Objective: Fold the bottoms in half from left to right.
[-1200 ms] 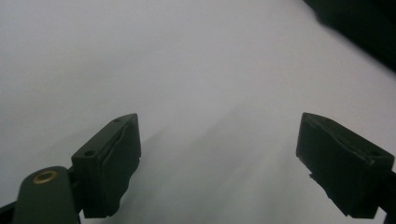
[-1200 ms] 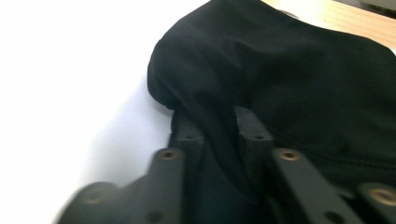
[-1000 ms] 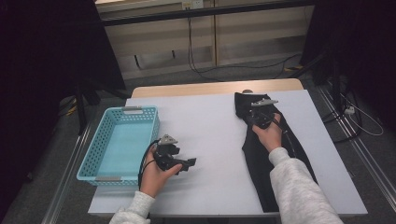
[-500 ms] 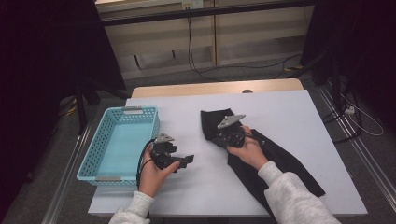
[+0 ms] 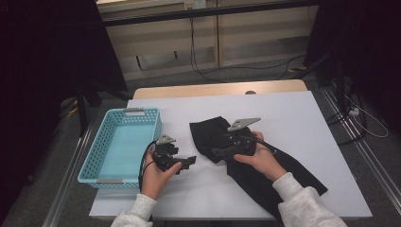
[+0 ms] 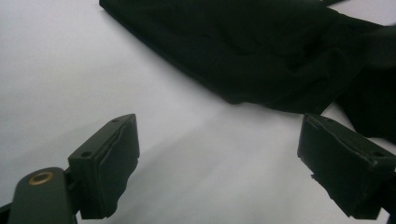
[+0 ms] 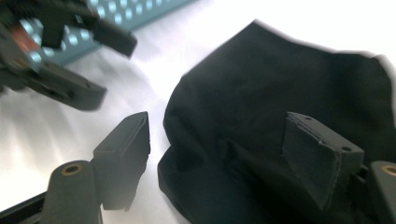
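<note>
Black cloth [image 5: 250, 161] folded over on the white table [image 5: 302, 118] right of the blue basket [image 5: 120, 144], right gripper [image 5: 218, 152] over the fold, jaws just opened off it, left gripper [image 5: 189, 161] between basket and cloth, jaws apart, empty.

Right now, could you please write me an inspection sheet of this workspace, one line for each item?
Surface: white table top, on a wooden table.
Job's things: black cloth, partly folded over on itself, lying at the right half of the surface; blue basket at the left edge, nothing seen in it.
Clutter: nothing seen.
Grippers: left gripper open, above bare table beside the basket; right gripper jaws have just been opening, now open over the folded end of the cloth, pads not pressing on it.
Cables: black cable trailing from the left gripper; loose cables on the floor behind.
Surroundings: dark curtains at both sides, pale cabinet behind.
</note>
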`<action>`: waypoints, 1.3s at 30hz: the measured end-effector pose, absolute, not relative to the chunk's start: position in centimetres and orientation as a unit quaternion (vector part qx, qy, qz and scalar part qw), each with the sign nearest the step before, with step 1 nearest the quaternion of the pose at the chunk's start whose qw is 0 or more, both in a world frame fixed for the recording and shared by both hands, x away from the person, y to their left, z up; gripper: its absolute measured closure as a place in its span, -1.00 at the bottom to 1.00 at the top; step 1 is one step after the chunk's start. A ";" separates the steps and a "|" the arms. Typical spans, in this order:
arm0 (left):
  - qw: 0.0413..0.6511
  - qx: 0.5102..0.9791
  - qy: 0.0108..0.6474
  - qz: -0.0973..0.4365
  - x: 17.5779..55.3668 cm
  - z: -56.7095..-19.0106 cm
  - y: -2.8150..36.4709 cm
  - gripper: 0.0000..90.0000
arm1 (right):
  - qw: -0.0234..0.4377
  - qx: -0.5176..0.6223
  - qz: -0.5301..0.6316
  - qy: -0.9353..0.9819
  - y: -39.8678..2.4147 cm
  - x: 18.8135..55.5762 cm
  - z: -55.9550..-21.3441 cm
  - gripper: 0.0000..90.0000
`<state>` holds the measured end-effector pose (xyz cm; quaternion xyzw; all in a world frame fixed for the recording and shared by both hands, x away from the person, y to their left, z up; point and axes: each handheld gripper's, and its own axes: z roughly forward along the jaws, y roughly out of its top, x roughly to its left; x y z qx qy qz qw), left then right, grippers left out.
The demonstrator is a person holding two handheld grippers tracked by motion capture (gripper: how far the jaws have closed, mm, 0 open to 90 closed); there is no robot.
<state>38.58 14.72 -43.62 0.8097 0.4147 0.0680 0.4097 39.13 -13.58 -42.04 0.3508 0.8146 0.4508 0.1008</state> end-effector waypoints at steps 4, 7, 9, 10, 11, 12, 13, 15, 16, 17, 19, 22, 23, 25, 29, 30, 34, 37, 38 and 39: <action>0.413 0.807 0.417 0.069 38.6 -43.6 14.6 -0.73 | 0.127 0.361 0.455 0.804 -15.3 38.3 -40.9 -0.56; 0.413 0.809 0.413 0.067 38.7 -43.6 14.5 -0.73 | 0.142 0.368 0.446 0.803 -16.5 37.6 -41.0 -0.59; 0.413 0.808 0.414 0.067 38.8 -43.6 14.4 -0.73 | 0.146 0.378 0.437 0.803 -17.5 37.3 -41.4 -0.59; 0.413 0.809 0.413 0.067 38.9 -43.6 14.4 -0.73 | 0.148 0.384 0.431 0.803 -18.0 37.1 -41.7 -0.59; 0.413 0.810 0.412 0.067 38.9 -43.6 14.4 -0.73 | 0.151 0.389 0.426 0.802 -18.7 36.9 -41.9 -0.59; 0.414 0.809 0.412 0.067 39.0 -43.6 14.4 -0.73 | 0.155 0.395 0.421 0.802 -19.3 36.6 -42.1 -0.58; 0.415 0.808 0.412 0.066 39.0 -43.6 14.3 -0.73 | 0.162 0.401 0.413 0.801 -19.9 36.4 -42.3 -0.57; 0.416 0.808 0.412 0.063 39.0 -43.6 14.3 -0.73 | 0.179 0.412 0.401 0.798 -21.2 35.7 -42.6 -0.57; 0.416 0.808 0.411 0.062 39.1 -43.7 14.2 -0.73 | 0.182 0.418 0.399 0.796 -21.8 35.4 -42.7 -0.57; 0.415 0.810 0.410 0.061 39.1 -43.7 14.1 -0.73 | 0.185 0.423 0.395 0.794 -22.5 35.0 -42.9 -0.57; 0.415 0.810 0.410 0.061 39.2 -43.8 13.9 -0.72 | 0.193 0.432 0.384 0.793 -23.7 34.3 -43.2 -0.58; 0.415 0.811 0.408 0.061 39.3 -43.7 13.7 -0.72 | 0.206 0.446 0.373 0.787 -25.5 33.1 -43.3 -0.59; 0.416 0.812 0.406 0.062 39.4 -43.7 13.6 -0.72 | 0.210 0.452 0.372 0.783 -26.0 32.8 -43.2 -0.59; 0.416 0.811 0.406 0.062 39.5 -43.6 13.6 -0.72 | 0.212 0.463 0.374 0.775 -27.2 32.1 -43.2 -0.58; 0.419 0.810 0.405 0.062 39.8 -43.6 13.4 -0.72 | 0.225 0.485 0.375 0.757 -29.1 30.8 -43.3 -0.56; 0.418 0.810 0.406 0.060 39.9 -43.5 13.3 -0.72 | 0.225 0.489 0.372 0.756 -29.5 30.6 -43.3 -0.49; 0.420 0.812 0.401 0.063 40.1 -43.4 13.0 -0.72 | 0.220 0.504 0.361 0.753 -31.0 29.8 -43.6 -0.44; 0.419 0.813 0.400 0.062 40.3 -43.4 12.7 -0.72 | 0.222 0.514 0.345 0.753 -31.6 29.5 -44.1 -0.35; 0.418 0.814 0.398 0.061 40.4 -43.5 12.6 -0.72 | 0.223 0.517 0.338 0.754 -31.8 29.4 -44.2 -0.35; 0.418 0.815 0.396 0.061 40.5 -43.5 12.5 -0.72 | 0.224 0.522 0.333 0.753 -32.0 29.2 -44.4 -0.33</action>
